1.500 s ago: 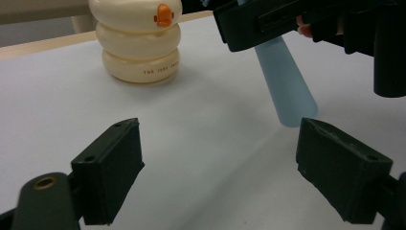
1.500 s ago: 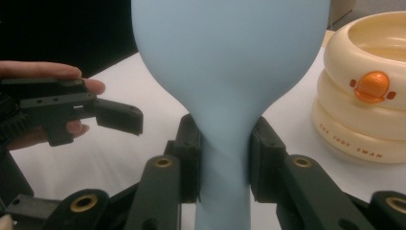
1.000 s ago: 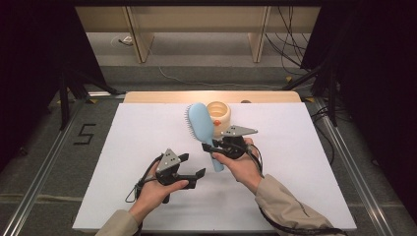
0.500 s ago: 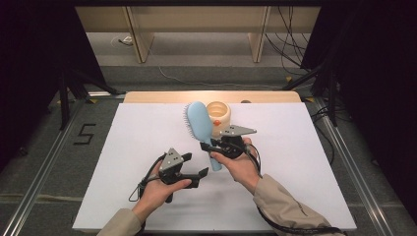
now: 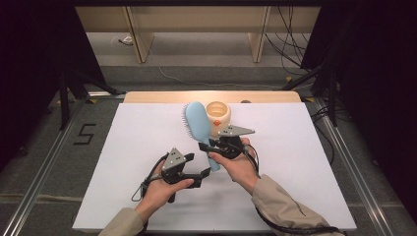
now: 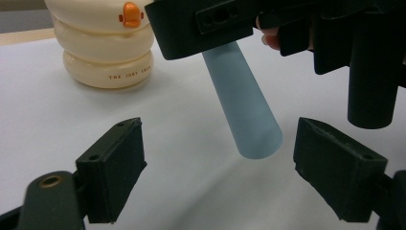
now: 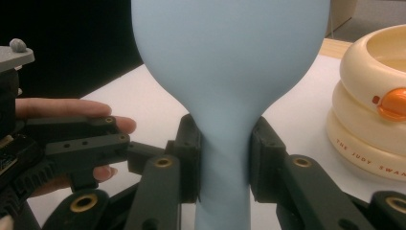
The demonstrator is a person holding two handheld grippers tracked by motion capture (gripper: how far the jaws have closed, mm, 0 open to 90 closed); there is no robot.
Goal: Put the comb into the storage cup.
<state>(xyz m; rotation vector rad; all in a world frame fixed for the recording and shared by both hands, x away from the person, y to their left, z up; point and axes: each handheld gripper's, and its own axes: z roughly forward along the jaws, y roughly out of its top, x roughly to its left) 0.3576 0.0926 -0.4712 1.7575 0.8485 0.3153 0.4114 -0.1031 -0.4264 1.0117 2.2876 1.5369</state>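
While right hand-held gripper clamps hairbrush, left gapes.

Small brown capitals on the lowest ring of the cream ringed container read "THE JUDY SWAN" before the curve cuts them off, and a black numeral "5" is marked on the grey floor left of the surface.
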